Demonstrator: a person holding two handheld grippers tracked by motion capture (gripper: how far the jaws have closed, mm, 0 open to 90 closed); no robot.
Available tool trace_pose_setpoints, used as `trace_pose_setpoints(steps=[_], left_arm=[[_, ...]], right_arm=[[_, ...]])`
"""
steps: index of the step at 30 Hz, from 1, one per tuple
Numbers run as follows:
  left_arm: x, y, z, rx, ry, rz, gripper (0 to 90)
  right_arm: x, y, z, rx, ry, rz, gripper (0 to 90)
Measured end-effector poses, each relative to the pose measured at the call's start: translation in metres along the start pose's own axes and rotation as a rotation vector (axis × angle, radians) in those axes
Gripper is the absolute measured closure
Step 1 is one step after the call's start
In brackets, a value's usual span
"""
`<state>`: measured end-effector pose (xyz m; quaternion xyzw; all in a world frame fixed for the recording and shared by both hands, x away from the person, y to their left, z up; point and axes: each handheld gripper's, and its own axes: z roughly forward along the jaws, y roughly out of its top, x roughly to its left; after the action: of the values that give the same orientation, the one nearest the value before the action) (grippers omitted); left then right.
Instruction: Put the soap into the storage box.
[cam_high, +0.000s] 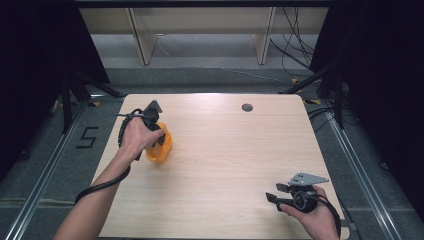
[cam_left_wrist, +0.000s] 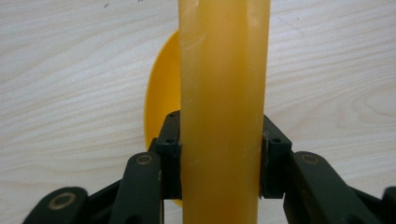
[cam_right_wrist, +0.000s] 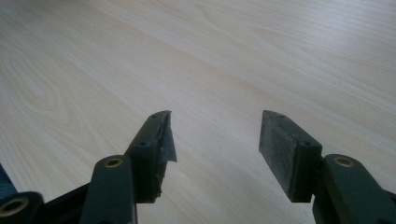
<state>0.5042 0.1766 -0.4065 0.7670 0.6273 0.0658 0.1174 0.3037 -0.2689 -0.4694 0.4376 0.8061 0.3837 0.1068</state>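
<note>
Cup (cam_high: 160, 146) on table (cam_high: 225, 150), left side, in left claw (cam_high: 159, 137); right claw (cam_high: 274, 196) near front-right corner.

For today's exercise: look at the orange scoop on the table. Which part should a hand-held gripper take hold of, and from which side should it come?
Grip the straight handle of the orange scoop, coming from above with one jaw on each long side. It is narrow and even-sided, so flat pads seat squarely, as the left hand-held gripper shows. The rounded bowl beneath probably offers less purchase.
</note>
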Motion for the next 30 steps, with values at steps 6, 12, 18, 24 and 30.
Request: trace_pose_setpoints(steps=[6,12,18,24,30], left_arm=[[0.002,0.001,0.005,-0.011,0.011,0.027,60.8],[0.003,0.001,0.011,-0.001,0.014,0.048,60.7],[0.005,0.001,0.013,0.004,0.01,0.058,60.7],[0.002,0.0,0.013,0.004,0.0,0.018,60.6],[0.005,0.001,0.013,0.001,0.004,0.049,60.3]], right_arm=[[0.0,0.0,0.0,0.003,-0.002,-0.002,44.5],[-0.002,0.0,0.0,-0.006,-0.01,-0.036,44.4],[-0.002,0.0,0.001,-0.006,-0.005,-0.036,44.4],[-0.002,0.001,0.0,-0.001,-0.007,-0.037,44.4],[-0.002,0.001,0.0,0.001,-0.008,-0.036,44.4]])
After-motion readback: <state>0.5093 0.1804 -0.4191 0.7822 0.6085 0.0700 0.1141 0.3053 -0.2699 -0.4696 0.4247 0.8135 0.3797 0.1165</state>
